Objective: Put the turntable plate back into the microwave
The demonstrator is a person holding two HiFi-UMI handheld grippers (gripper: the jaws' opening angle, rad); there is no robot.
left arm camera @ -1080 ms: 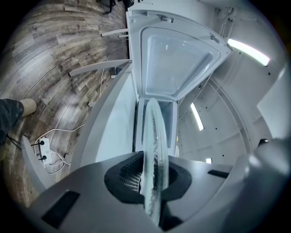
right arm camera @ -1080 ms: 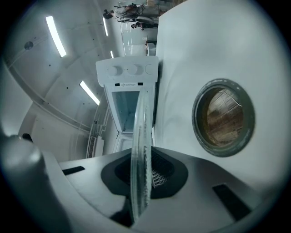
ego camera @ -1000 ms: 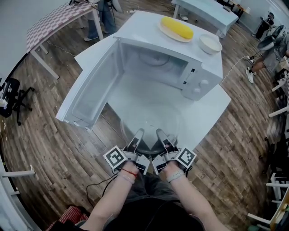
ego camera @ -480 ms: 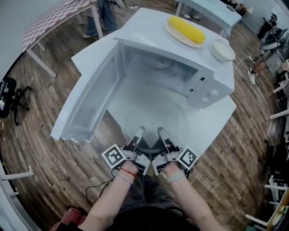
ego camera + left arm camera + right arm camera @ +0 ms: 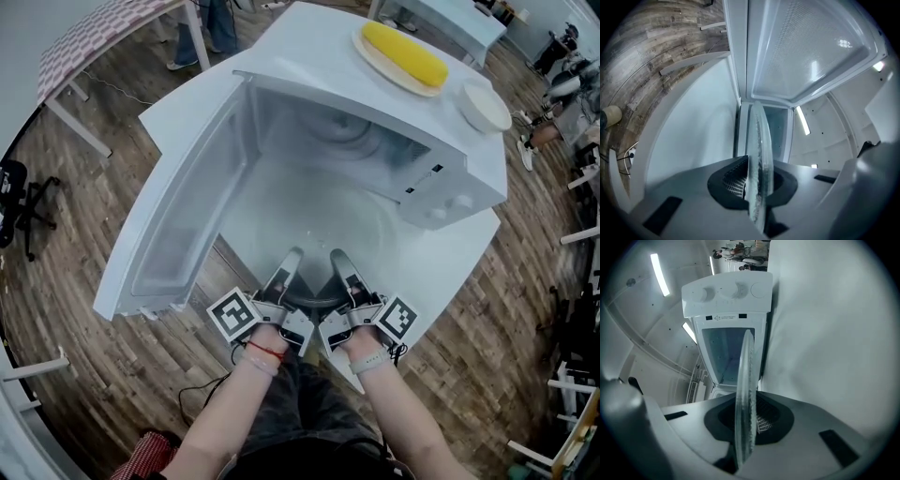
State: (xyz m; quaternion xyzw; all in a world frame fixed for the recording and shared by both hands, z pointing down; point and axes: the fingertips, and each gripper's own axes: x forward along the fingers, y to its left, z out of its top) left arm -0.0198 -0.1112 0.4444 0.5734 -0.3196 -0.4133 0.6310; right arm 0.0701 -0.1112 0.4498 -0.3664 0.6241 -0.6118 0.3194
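Turntable plate (image 5: 314,220): being held ahead, facing open microwave (image 5: 450,178).
Left gripper (image 5: 289,269): clamping its near rim.
Right gripper (image 5: 341,267): clamping rim alongside.

We look steeply down from the head on the open microwave (image 5: 337,66), with the left gripper (image 5: 289,264) and right gripper (image 5: 341,264) low in view. Each gripper camera sits close behind its own jaws and looks along the glass plate (image 5: 758,154) into the microwave, which all views share.
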